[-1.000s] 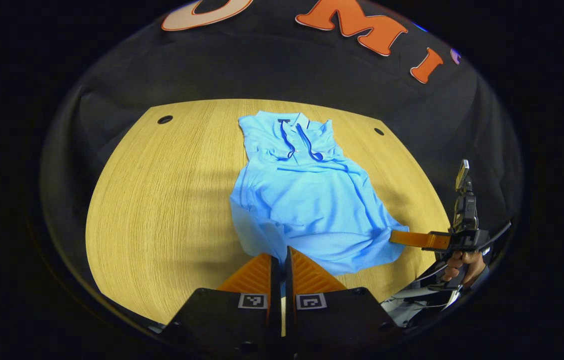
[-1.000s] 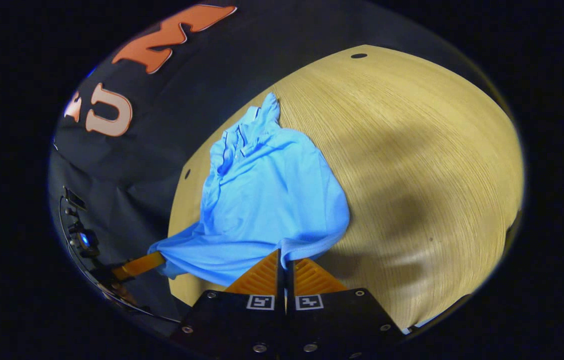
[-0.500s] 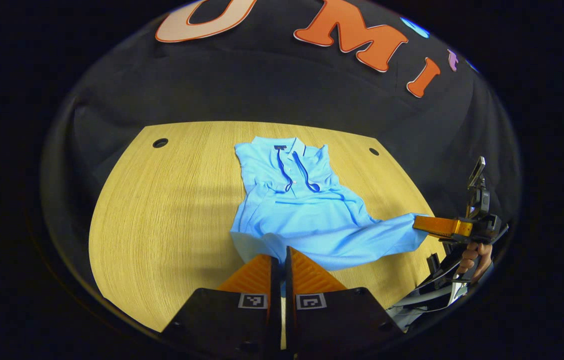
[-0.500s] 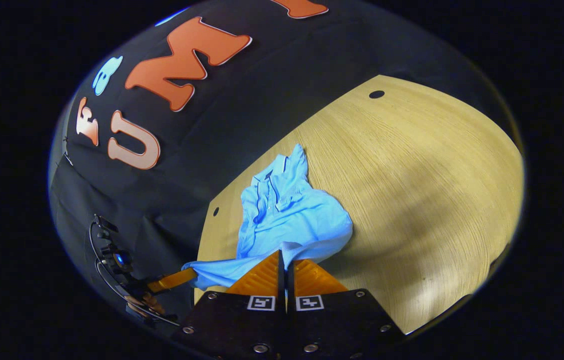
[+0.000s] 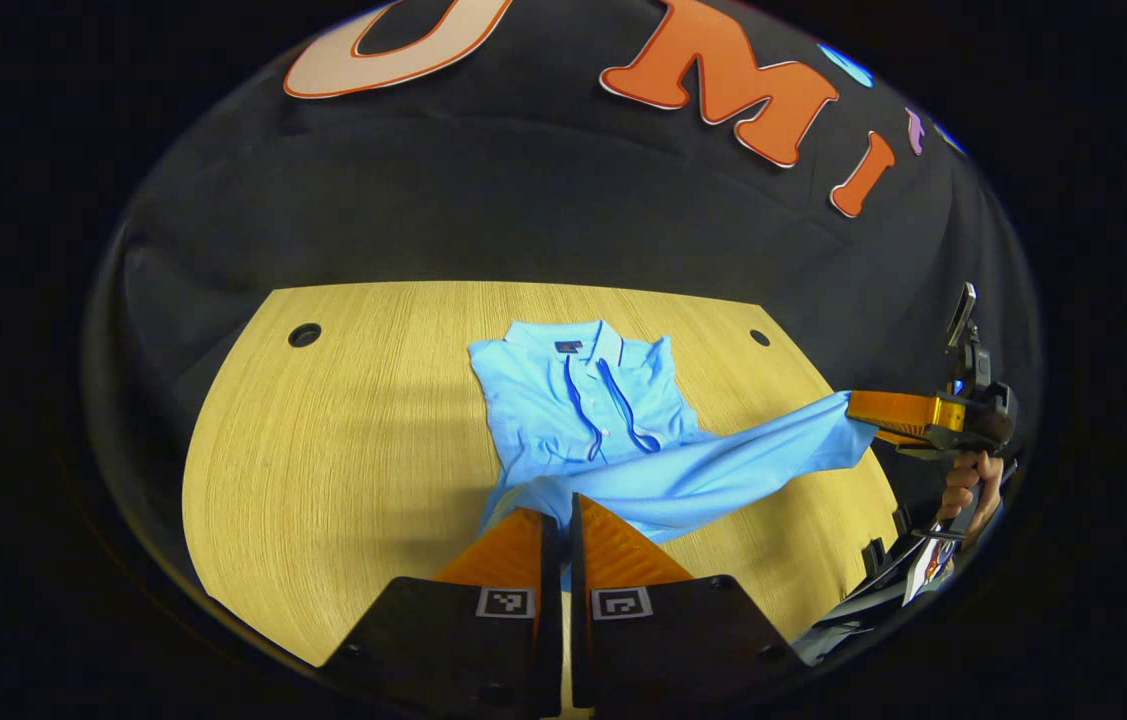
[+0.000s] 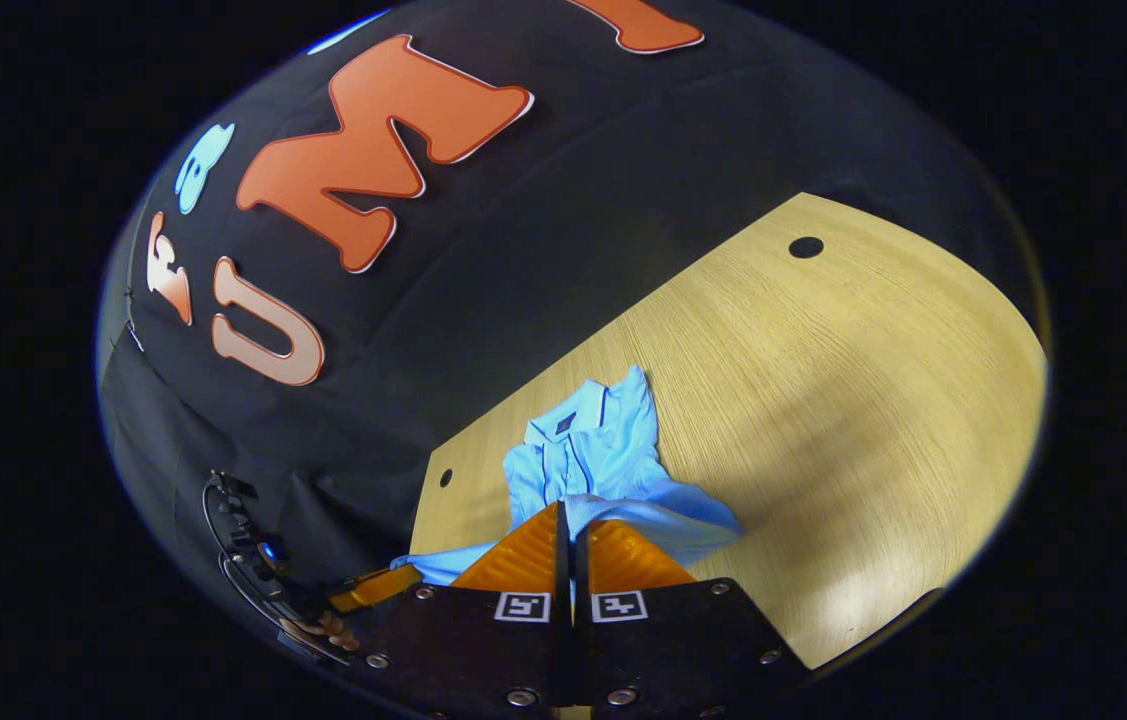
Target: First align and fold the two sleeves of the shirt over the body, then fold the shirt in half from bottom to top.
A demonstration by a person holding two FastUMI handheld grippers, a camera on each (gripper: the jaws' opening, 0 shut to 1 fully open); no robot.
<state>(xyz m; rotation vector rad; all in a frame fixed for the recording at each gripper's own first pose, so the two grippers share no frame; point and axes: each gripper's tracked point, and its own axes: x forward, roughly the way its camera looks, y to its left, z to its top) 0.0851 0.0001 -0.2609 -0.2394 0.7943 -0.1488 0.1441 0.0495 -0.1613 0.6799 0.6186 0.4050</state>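
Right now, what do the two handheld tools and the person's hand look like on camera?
Each tool has ribbed wedge-shaped fingers on a black block body carrying two small square black-and-white markers; screws dot the right one's body. Seen from the left gripper view, the right tool has a black handle and an upright mount on top, gripped by a bare hand. No glove; clothing is unclear.

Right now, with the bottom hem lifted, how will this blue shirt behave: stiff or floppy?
Probably floppy: the shirt sags between the left tongs and the right tongs. Likely light, since pinched corners carry the raised hem. It may drag, because the collar end lies on the table.
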